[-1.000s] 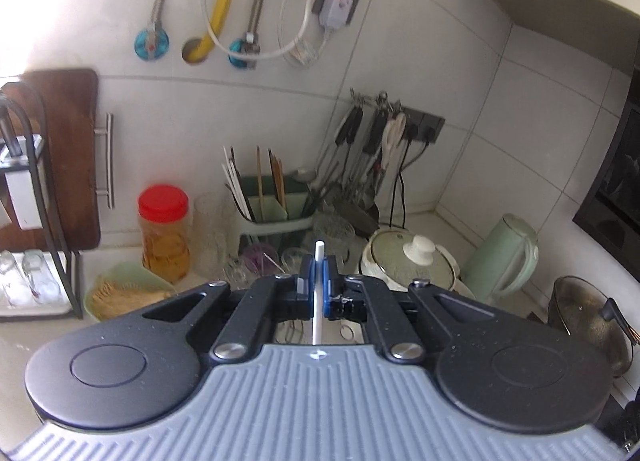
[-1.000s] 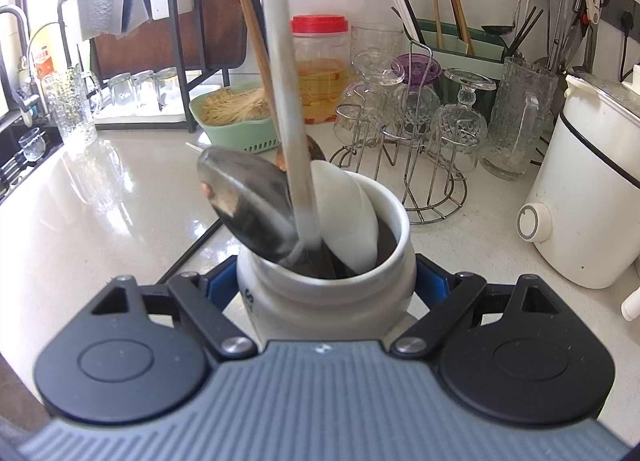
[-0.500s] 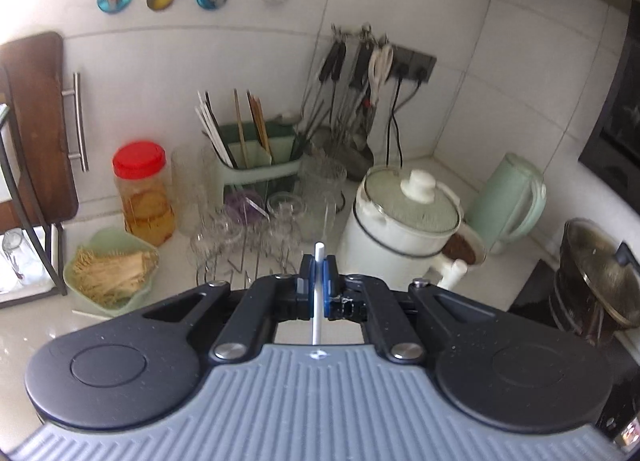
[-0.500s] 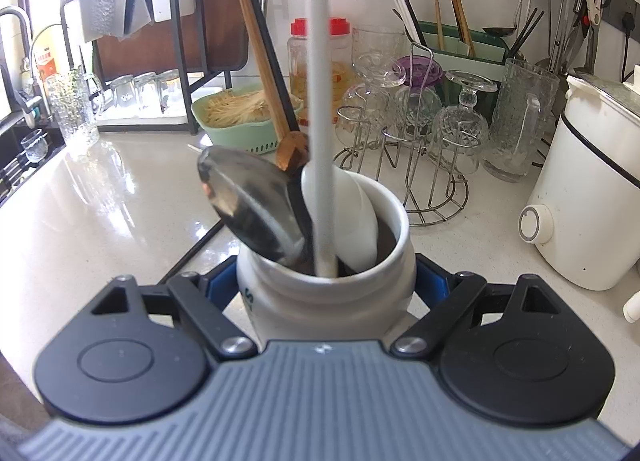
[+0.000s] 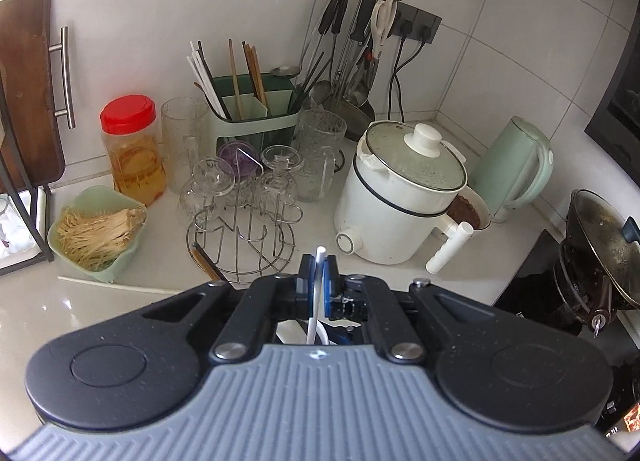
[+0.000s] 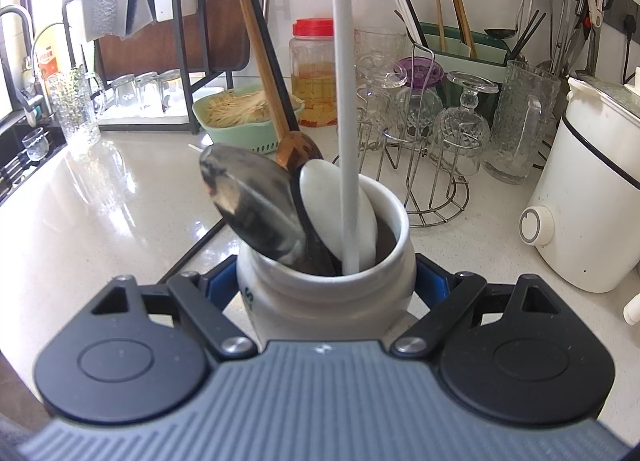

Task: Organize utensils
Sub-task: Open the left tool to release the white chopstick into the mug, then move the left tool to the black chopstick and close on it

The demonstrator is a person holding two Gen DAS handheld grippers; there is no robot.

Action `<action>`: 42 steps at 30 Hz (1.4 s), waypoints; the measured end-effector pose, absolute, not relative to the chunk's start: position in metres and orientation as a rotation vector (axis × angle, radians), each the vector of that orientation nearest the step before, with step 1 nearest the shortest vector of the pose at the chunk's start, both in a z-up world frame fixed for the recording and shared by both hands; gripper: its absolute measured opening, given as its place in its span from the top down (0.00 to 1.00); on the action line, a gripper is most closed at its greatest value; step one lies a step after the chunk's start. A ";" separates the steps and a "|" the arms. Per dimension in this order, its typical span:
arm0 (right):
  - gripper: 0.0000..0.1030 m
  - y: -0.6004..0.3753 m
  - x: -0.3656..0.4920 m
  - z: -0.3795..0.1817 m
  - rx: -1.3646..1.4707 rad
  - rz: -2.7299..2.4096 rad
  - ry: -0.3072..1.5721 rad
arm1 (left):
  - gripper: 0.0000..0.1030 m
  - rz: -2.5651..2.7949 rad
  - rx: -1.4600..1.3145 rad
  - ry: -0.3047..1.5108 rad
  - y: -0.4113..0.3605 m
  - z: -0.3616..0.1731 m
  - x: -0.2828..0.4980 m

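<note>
My right gripper [image 6: 326,285] is shut on a white ceramic jar [image 6: 324,293] that stands on the counter. The jar holds a metal spoon [image 6: 250,201], a wooden spoon [image 6: 262,61] and a white spoon [image 6: 340,217]. My left gripper [image 5: 318,275] is shut on a white chopstick [image 5: 318,277]. In the right wrist view this white chopstick [image 6: 346,101] stands upright with its lower end inside the jar. The jar is hidden in the left wrist view.
A wire rack of upturned glasses [image 5: 244,197] stands ahead, with a green utensil caddy [image 5: 256,117], red-lidded jar [image 5: 130,149], green noodle basket [image 5: 96,233], white cooker [image 5: 400,197] and green kettle [image 5: 516,165]. A loose white chopstick [image 5: 112,285] lies on the counter. A wok [image 5: 600,245] is right.
My left gripper has tilted downward and lowered the white chopstick from slanted to upright, with its end inside the jar. The right gripper and jar have stayed still.
</note>
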State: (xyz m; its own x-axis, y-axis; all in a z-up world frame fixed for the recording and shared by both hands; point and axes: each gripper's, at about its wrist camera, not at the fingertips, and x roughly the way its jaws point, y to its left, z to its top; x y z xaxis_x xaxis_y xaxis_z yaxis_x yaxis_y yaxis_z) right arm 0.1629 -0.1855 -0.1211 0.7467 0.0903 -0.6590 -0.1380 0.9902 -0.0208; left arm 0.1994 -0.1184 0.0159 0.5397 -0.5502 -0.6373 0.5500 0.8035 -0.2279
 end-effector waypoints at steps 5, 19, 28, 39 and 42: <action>0.12 -0.185 0.163 -0.121 -0.071 0.125 0.717 | 0.94 -0.642 -0.061 0.764 -0.108 0.025 0.202; 0.12 -0.185 0.164 -0.121 -0.079 0.140 0.721 | 0.70 -0.467 -0.174 0.650 -0.034 0.060 0.184; 0.12 -0.186 0.164 -0.121 -0.078 0.144 0.726 | 0.70 -0.320 -0.189 0.740 0.005 0.019 0.190; 0.12 -0.186 0.166 -0.120 -0.067 0.123 0.748 | 0.70 -0.285 -0.150 0.900 0.001 -0.051 0.201; 0.12 -0.186 0.166 -0.121 -0.068 0.123 0.748 | 0.70 -0.292 -0.136 0.934 -0.002 -0.069 0.208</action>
